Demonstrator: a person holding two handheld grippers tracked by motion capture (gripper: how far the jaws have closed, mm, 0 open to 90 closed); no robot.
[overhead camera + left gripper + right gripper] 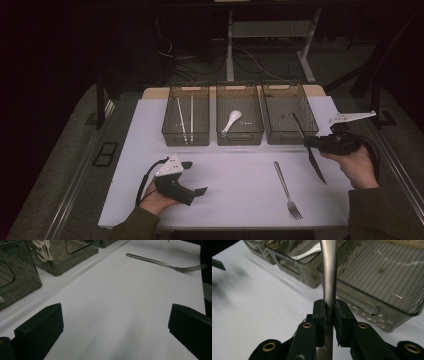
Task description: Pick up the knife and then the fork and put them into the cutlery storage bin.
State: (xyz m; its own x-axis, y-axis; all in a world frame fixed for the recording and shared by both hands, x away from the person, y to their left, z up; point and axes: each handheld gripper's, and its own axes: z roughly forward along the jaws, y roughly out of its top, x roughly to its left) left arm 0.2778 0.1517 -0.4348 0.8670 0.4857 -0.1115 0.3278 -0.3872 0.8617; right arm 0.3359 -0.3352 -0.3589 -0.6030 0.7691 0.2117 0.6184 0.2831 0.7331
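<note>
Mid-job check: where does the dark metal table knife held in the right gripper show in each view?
High view: dark metal table knife at right, clamped by the right gripper, slanting over the right smoky plastic bin.
Left gripper view: I cannot make it out there.
Right gripper view: centre, pinched between the pads.
Shared landmark: white spoon in the middle bin.

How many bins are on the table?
3, in a row at the table's far side: the left bin holds chopsticks, the middle bin a white spoon, the right bin looks empty.
</note>
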